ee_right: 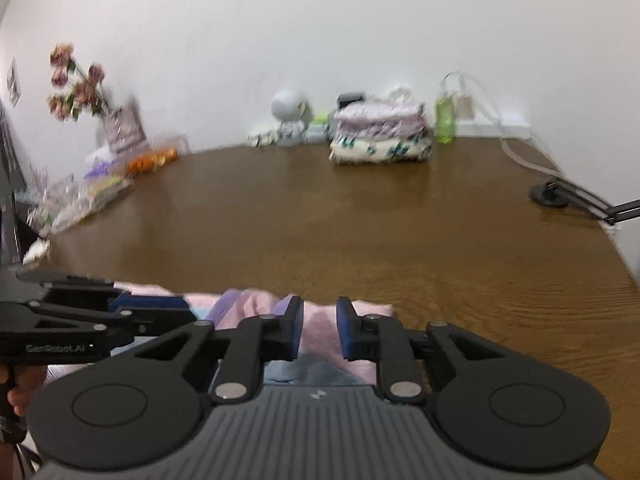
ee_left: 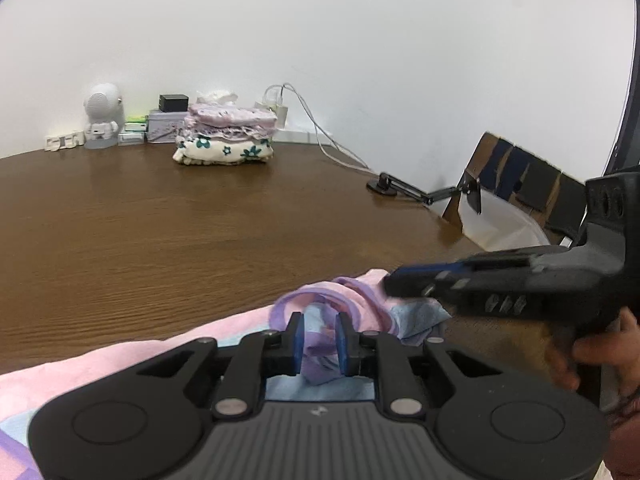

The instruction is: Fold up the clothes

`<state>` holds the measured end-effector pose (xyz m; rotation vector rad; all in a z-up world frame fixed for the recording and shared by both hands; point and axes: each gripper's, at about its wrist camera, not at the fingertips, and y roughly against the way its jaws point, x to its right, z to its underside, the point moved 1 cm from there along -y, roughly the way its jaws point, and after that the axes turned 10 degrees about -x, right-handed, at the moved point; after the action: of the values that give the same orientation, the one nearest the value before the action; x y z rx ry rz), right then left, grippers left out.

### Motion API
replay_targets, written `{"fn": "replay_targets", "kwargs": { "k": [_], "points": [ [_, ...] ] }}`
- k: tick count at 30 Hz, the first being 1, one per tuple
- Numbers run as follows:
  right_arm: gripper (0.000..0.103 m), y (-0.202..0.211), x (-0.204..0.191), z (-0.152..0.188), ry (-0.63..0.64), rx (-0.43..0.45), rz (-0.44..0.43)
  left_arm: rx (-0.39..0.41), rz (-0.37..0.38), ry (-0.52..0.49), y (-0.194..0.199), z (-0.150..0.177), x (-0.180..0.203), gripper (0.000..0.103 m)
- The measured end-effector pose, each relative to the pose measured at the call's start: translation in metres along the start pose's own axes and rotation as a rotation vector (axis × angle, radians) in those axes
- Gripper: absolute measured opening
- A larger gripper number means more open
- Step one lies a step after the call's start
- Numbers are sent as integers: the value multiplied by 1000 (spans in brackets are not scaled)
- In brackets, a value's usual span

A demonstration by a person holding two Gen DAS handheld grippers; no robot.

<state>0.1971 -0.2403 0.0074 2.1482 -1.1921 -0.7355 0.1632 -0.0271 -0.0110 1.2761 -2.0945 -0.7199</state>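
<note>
A pastel garment in pink, light blue and purple lies crumpled at the near edge of the brown table. My left gripper is shut on a bunched purple fold of it that hangs between the blue pads. In the right wrist view my right gripper holds a raised pink ridge of the same garment between narrowly spaced pads. Seen from the left wrist, the right gripper comes in from the right, its tips on the pink edge. The left gripper reaches in from the left just beside it.
A stack of folded clothes sits at the table's far edge by the wall, with a white astronaut figure and small boxes. A lamp arm base and a cardboard box are at the right. Flowers and wrapped items line the left.
</note>
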Motion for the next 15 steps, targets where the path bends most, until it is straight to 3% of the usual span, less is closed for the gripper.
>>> {"fn": "replay_targets", "kwargs": {
  "k": [4, 9, 12, 15],
  "points": [
    [18, -20, -15, 16, 116, -86, 2, -29, -24, -7, -5, 1, 4, 15],
    [21, 3, -13, 17, 118, -18, -25, 44, -13, -25, 9, -16, 12, 15],
    [24, 10, -12, 16, 135, 10, 5, 52, 5, -118, 0, -38, 35, 15],
    [25, 5, -9, 22, 130, -21, 22, -13, 8, -195, -33, -55, 53, 10]
  ]
}}
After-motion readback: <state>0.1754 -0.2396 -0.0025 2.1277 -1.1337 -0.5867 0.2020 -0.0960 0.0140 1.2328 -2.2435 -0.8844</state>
